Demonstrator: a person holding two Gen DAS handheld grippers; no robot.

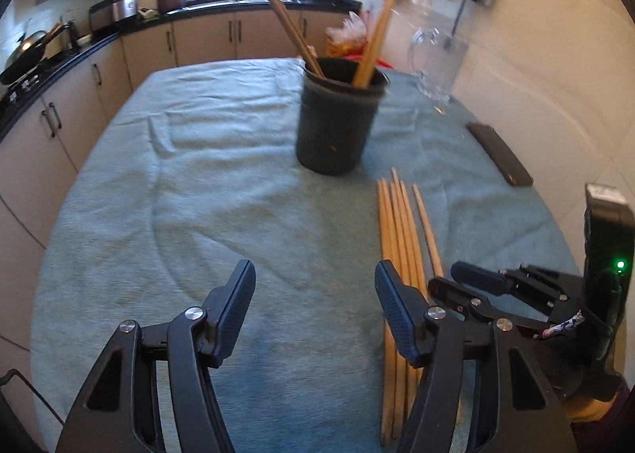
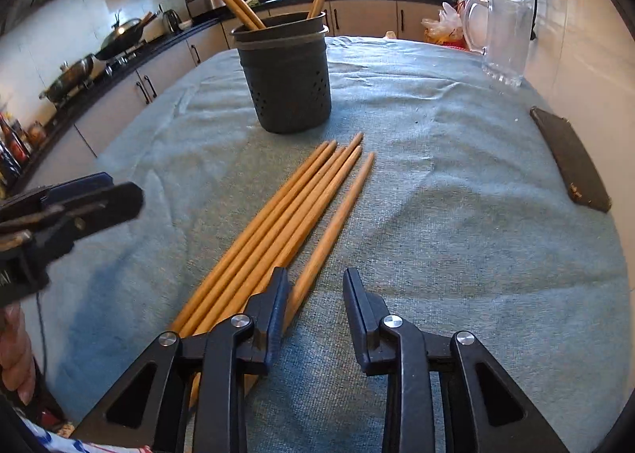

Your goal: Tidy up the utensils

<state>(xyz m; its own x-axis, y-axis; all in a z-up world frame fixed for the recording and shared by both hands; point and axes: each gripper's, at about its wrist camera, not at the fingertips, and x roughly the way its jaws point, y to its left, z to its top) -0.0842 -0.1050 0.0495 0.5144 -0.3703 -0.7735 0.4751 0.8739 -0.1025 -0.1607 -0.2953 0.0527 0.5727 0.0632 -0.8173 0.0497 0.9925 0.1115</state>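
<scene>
Left wrist view shows your left gripper (image 1: pixel 313 286) tilted down over the teal cloth (image 1: pixel 198 175) that covers the desk, its jaws standing well apart with only cloth between them. Its right finger sits just over the near end of the loose chopsticks (image 1: pixel 397 230), but nothing is clamped. Your right gripper (image 1: pixel 444 278) comes into this view from the right side, low over the cloth and just beside those sticks.

From the right wrist view, your right gripper (image 2: pixel 315 294) also points down at the desk. Its jaws are apart by a narrower gap, and the pads press on nothing. The single stick (image 2: pixel 337 222) lying a little apart from the rest runs up to the left finger's inner face; whether it touches the pad you cannot tell. The other sticks pass under and to the left of that finger.

Count 6 chopsticks lying on the cloth: 5 side by side in a bundle (image 2: pixel 278 214) and 1 just right of them. Beyond their tips stands 1 dark perforated holder (image 2: pixel 287 76), upright, well apart from both grippers. It holds 2 chopsticks leaning left and at least 1 leaning right; blur hides the exact number there. 1 glass jug (image 2: pixel 500 36) stands at the far right, and 1 flat dark case (image 2: pixel 571 159) lies near the right edge.
</scene>
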